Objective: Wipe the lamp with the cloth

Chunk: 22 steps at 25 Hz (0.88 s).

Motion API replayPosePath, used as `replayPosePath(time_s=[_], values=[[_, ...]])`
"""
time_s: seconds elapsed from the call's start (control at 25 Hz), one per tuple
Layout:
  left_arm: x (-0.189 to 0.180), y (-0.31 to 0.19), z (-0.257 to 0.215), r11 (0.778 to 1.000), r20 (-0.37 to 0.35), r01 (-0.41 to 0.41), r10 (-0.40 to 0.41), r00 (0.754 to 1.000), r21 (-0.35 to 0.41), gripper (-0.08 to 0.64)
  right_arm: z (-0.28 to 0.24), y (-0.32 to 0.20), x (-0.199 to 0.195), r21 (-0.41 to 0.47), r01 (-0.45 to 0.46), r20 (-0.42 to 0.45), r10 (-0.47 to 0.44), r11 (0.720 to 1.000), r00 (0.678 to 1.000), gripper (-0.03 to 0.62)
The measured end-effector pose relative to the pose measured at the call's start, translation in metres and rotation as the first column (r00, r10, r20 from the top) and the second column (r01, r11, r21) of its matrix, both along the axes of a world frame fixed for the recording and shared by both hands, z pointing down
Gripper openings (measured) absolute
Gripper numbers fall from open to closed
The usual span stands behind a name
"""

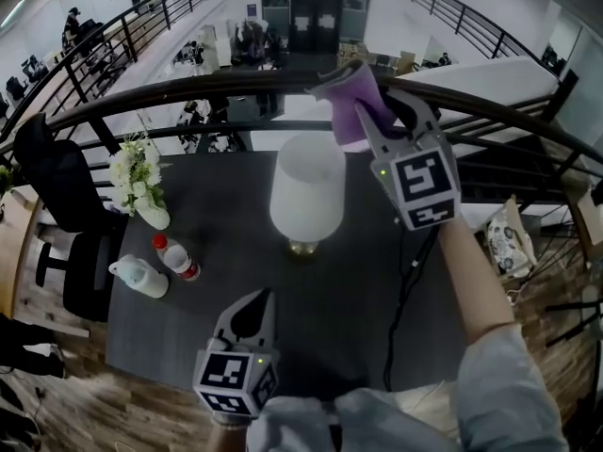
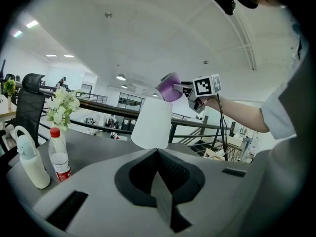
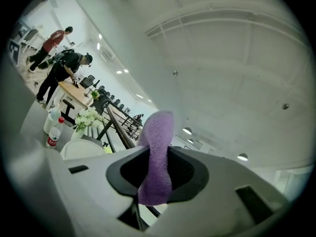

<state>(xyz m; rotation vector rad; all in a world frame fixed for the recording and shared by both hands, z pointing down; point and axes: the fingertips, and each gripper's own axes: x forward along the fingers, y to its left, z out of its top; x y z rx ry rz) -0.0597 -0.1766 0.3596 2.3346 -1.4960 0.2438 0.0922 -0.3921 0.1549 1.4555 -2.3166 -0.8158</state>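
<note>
the right gripper (image 1: 377, 121) pinches the purple cloth (image 1: 341, 102) by the top of the white lamp (image 1: 307, 191). the left gripper (image 1: 252, 309) hangs over the table (image 1: 207, 290), jaws together, empty.

1. The lamp (image 1: 307, 194) hides its own foot under the shade in the head view; only a brassy sliver shows.
2. In the left gripper view, the left gripper (image 2: 157, 154) body covers the lamp's foot.
3. The cloth (image 3: 158, 127) loses its lower end between the right gripper (image 3: 159, 154) jaws.
4. The bottle (image 1: 176, 257) label is too small to read.
5. People (image 1: 198, 55) on the floor below are mere specks.
</note>
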Motion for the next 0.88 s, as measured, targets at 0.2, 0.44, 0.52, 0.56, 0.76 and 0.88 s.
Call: replayPosePath(time_s=[0.2,0.44,0.52,0.56,0.76,0.88], values=[[0.000,-0.005,0.005,0.999,0.018,0.041,-0.041,0.999,-0.015,0.009,0.022,-0.024,-0.007,-0.050,0.095,-0.058,-0.098,0.994,0.993,0.095],[0.003,-0.010,0.009,0.997,0.029,0.070,-0.069,0.997,-0.028,0.009,0.060,-0.032,-0.015,-0.151,0.204,-0.045,-0.213,0.967,0.976,0.095],[0.004,-0.011,0.010,0.997,0.032,0.075,-0.074,0.997,-0.032,0.009,0.073,-0.031,-0.019,-0.183,0.235,-0.029,-0.244,0.955,0.969,0.095],[0.005,-0.012,0.011,0.997,0.033,0.076,-0.075,0.997,-0.034,0.009,0.079,-0.031,-0.020,-0.197,0.248,-0.022,-0.257,0.949,0.966,0.095],[0.008,-0.012,0.013,0.996,0.043,0.082,-0.081,0.996,-0.044,0.009,0.109,-0.029,-0.019,-0.256,0.277,0.012,-0.283,0.926,0.959,0.095],[0.009,-0.012,0.015,0.995,0.048,0.085,-0.082,0.995,-0.049,0.009,0.127,-0.029,-0.016,-0.290,0.278,0.023,-0.284,0.916,0.959,0.095]])
